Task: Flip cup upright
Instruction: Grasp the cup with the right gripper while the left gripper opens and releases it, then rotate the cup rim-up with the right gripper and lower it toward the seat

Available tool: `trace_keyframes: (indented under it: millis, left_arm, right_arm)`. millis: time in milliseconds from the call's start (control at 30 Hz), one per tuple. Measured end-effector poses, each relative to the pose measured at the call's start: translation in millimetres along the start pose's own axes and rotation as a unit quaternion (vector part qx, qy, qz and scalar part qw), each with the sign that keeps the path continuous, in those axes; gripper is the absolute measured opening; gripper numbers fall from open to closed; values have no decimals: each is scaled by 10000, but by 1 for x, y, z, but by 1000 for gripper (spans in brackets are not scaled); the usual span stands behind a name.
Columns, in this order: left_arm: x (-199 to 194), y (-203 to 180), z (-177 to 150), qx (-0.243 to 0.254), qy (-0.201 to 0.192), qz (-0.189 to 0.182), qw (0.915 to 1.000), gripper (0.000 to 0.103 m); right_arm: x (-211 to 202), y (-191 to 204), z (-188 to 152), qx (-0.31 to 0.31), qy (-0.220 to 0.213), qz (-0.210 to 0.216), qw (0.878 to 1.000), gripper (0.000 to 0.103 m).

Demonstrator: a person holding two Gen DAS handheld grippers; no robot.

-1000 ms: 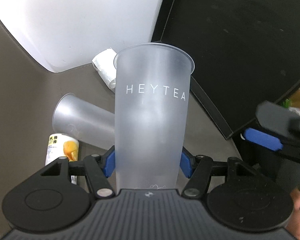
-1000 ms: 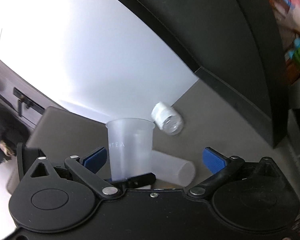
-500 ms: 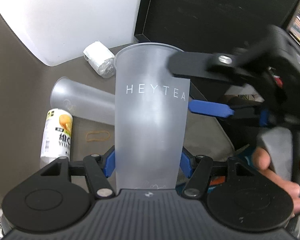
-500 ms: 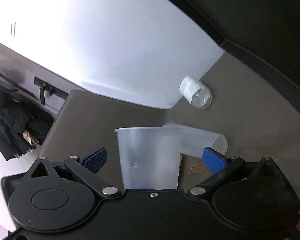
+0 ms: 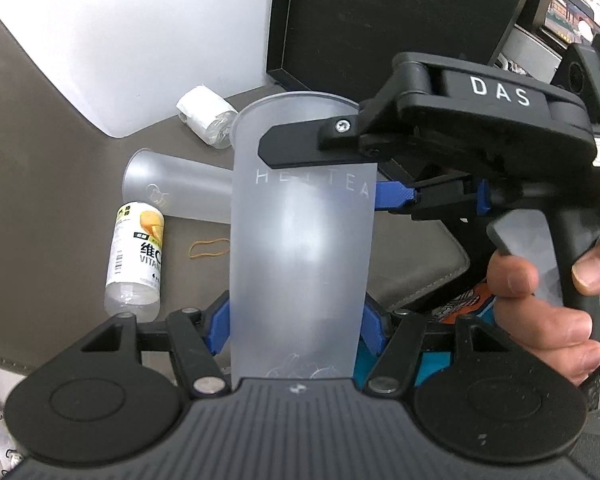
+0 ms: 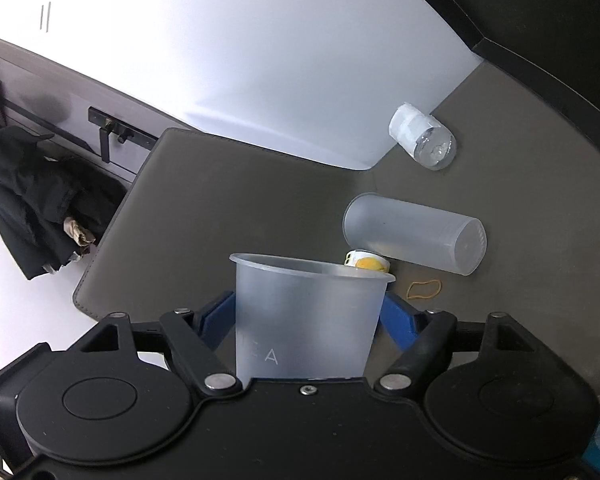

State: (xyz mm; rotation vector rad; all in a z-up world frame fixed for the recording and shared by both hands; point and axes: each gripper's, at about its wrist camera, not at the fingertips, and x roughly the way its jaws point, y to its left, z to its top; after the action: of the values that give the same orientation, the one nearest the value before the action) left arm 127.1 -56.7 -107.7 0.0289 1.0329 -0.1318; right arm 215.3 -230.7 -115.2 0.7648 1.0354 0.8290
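A frosted HEYTEA cup (image 5: 300, 236) stands upright, mouth up, between the blue pads of my left gripper (image 5: 296, 320), which is shut on its lower part. My right gripper (image 6: 308, 316) is shut on the cup's upper part (image 6: 306, 320) just under the rim; in the left wrist view it reaches in from the right (image 5: 384, 160). A second frosted cup (image 6: 416, 234) lies on its side on the grey mat behind; it also shows in the left wrist view (image 5: 176, 186).
On the grey mat (image 6: 228, 200) lie a small vitamin drink bottle (image 5: 138, 256), a rubber band (image 5: 209, 247) and a white-wrapped clear bottle (image 6: 422, 136). A white wall and a black panel (image 5: 400, 20) stand behind. A black garment (image 6: 32, 200) hangs left.
My right gripper has moved in from the right and closed on the cup's upper part. The left gripper has kept its hold on the cup's lower part.
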Motion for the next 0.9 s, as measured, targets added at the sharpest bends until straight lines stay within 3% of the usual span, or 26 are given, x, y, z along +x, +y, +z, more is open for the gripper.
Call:
trace_keyframes:
  millis: [100,200,433,900]
  left_arm:
    - [-2,2,-1,-124,111,108,9998,64]
    - [-4,7,-2,-387,225,-31,9990,65]
    - [-13,7,-6,-414,310,105,9986,66]
    - [-31,40,0,-960,72,422,9945,66]
  right_arm:
    - [-3,7,-3,-123,-45,-25,9999,75]
    - [-8,10,-6,-162,-145,-84,9997,75]
    - [-23,18,-6,-368,-594,-367,9969,74]
    - [-39,25,0,-841,-1260,-898,9844,74]
